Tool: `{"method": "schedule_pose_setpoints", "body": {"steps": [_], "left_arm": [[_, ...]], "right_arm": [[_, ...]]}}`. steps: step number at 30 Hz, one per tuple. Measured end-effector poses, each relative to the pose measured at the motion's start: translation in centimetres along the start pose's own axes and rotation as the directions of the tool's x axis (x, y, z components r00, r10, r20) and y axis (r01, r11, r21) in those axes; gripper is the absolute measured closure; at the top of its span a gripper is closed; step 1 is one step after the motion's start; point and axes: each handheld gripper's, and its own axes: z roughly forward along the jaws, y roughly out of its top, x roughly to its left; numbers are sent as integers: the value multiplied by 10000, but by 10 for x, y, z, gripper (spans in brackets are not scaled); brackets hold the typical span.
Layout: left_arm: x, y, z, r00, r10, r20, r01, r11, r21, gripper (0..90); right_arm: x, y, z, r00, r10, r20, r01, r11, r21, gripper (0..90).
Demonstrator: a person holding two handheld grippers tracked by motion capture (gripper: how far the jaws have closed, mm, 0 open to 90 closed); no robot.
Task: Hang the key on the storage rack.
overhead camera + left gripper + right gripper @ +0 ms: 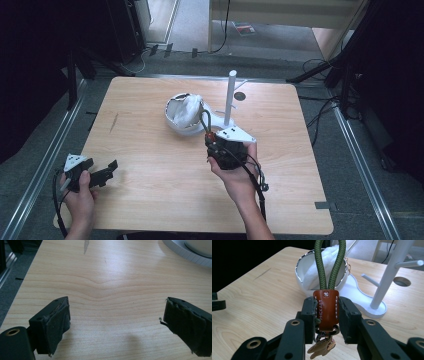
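Your table (150, 165) is light wood with a wavy grain pattern and one short dark streak (114, 122) to the left of the bowl. The bowl (305, 277) is white with a shiny silver rim and holds white fluffy stuffing (327, 257). Right of the bowl, the peg stand (387, 277) is plain white. Your right gripper (325, 312) is black, with a grey plate on top, and carries a keyring: an olive-green braided cord loop (329, 262), a brown leather tab (325, 308) with white stitching, and brass-coloured keys (320, 347). Your left gripper (115, 325) is black with dark, frayed pads (58, 322).
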Motion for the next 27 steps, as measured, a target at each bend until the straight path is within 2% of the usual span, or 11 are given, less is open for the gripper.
{"method": "schedule_pose_setpoints", "body": {"steps": [12, 18, 27], "left_arm": [[0, -1, -1, 10000, -52, 34, 52, 10000, -39, 77], [0, 0, 0, 10000, -54, -17, 54, 10000, -1, 77], [0, 0, 0, 10000, -14, -34, 14, 10000, 20, 77]], "right_arm": [[-13, 3, -11, 9989, 71, 466, -36, 9971, -761, 690], [-19, 2, -17, 9966, 211, 798, -109, 9920, -1254, 690], [-30, 1, -20, 9930, 350, 1132, -171, 9877, -1551, 690]]}}
